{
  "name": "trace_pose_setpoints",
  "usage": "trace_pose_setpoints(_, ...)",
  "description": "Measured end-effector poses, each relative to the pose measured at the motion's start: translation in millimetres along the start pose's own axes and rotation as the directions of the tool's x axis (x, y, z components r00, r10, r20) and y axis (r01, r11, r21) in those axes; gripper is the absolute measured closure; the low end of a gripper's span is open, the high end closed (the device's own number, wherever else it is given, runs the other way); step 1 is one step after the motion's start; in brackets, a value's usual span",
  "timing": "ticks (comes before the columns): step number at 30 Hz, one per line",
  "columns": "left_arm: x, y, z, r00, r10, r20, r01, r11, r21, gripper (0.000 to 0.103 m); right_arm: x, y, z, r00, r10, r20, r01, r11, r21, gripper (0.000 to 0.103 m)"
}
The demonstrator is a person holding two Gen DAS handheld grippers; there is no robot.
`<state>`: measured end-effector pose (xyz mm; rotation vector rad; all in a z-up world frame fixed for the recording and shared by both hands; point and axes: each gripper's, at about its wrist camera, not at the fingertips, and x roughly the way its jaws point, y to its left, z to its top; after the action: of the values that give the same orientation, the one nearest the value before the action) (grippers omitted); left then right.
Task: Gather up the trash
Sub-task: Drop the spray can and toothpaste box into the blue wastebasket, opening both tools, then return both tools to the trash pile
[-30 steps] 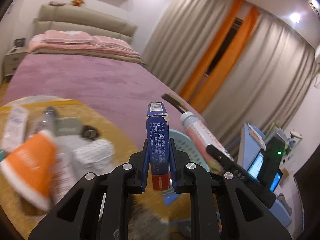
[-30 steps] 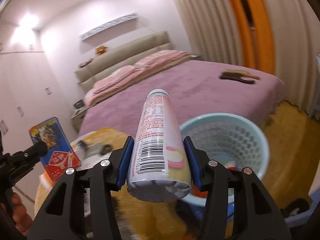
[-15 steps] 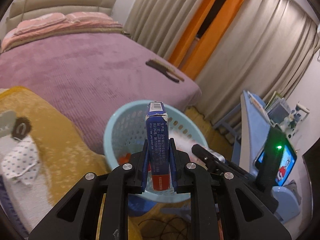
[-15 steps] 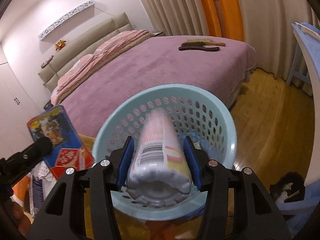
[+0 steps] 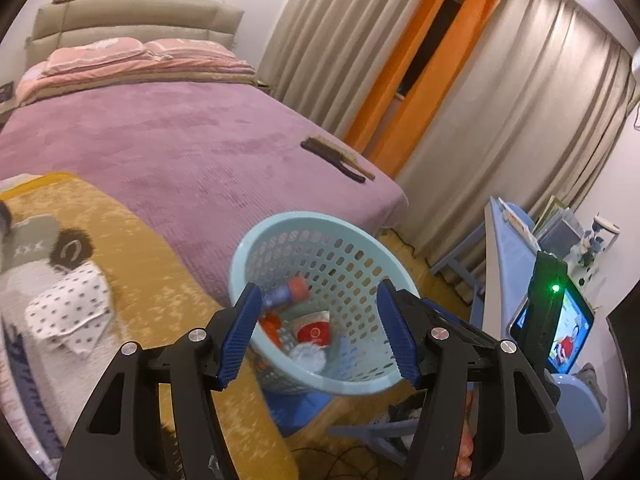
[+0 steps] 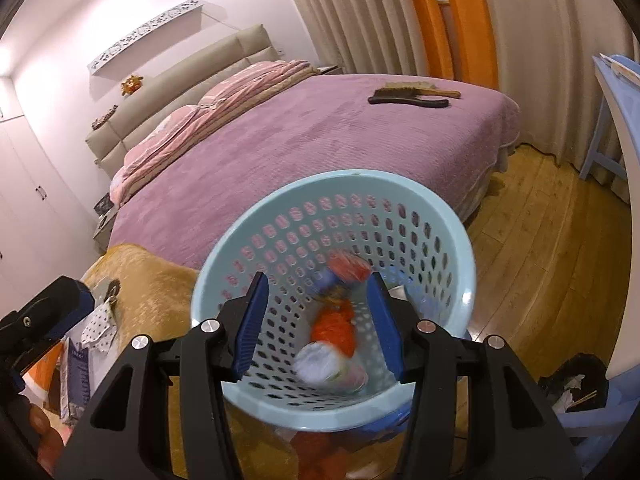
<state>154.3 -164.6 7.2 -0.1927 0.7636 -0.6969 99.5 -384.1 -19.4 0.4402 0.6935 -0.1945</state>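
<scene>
A light-blue perforated basket (image 5: 344, 236) stands beside the bed and shows in both views (image 6: 276, 220). Inside lie the blue-and-red box (image 5: 286, 292), a red-and-white wrapper (image 5: 314, 330) and the pink-and-white bottle (image 6: 324, 362), which is blurred. My left gripper (image 5: 320, 334) is open and empty just above the basket's near rim. My right gripper (image 6: 320, 322) is open and empty over the basket's mouth. The left gripper's body (image 6: 40, 320) shows at the left edge of the right wrist view.
A table with a yellow cloth (image 5: 132, 248) carries a dotted cloth (image 5: 68, 312) and more items at the left. A purple bed (image 5: 180, 148) holds a brush (image 5: 336, 158). A blue desk (image 5: 508, 248) and a lit phone (image 5: 560, 328) stand to the right.
Both grippers moved from the table to over the basket and opened. The blue box left my left gripper and the bottle left my right; both now lie in the basket.
</scene>
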Motion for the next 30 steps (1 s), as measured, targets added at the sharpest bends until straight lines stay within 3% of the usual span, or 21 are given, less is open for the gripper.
trace_pose_setpoints(9,-78.5,29.3,-4.7,0.989,0.078,0.129,-0.075,0.997,-0.03,0.038,-19.4,52.9,-4.7,0.997,0.08,0.013,-0.079,0.993,-0.084,0.055)
trace_pose_setpoints(14,-134.9,56.0,-7.8,0.965,0.151,0.217,-0.139,0.988,-0.069,0.032,-23.8,89.9,-11.0,0.992,0.128,0.001,-0.127,0.981,-0.145,0.055)
trace_pose_setpoints(18,-176.5,82.2,-12.3,0.931,0.25,0.267,-0.229,0.968,-0.105,0.027,-23.9,120.9,-21.7,0.985,0.169,-0.025,-0.171,0.966,-0.195,0.055)
trace_pose_setpoints(23,-207.7,118.6,-19.1,0.899,0.343,0.271,-0.304,0.936,-0.175,0.022,-20.5,157.6,-39.7,0.975,0.209,-0.069,-0.22,0.942,-0.254,0.055)
trace_pose_setpoints(27,-217.5,154.8,-31.7,0.894,0.383,0.231,-0.325,0.911,-0.253,0.019,-18.0,188.2,-58.6,0.967,0.232,-0.102,-0.252,0.918,-0.305,0.055)
trace_pose_setpoints(30,-218.5,172.5,-38.5,0.899,0.388,0.204,-0.324,0.901,-0.29,0.018,-16.9,208.3,-73.4,0.96,0.25,-0.123,-0.278,0.899,-0.338,0.047)
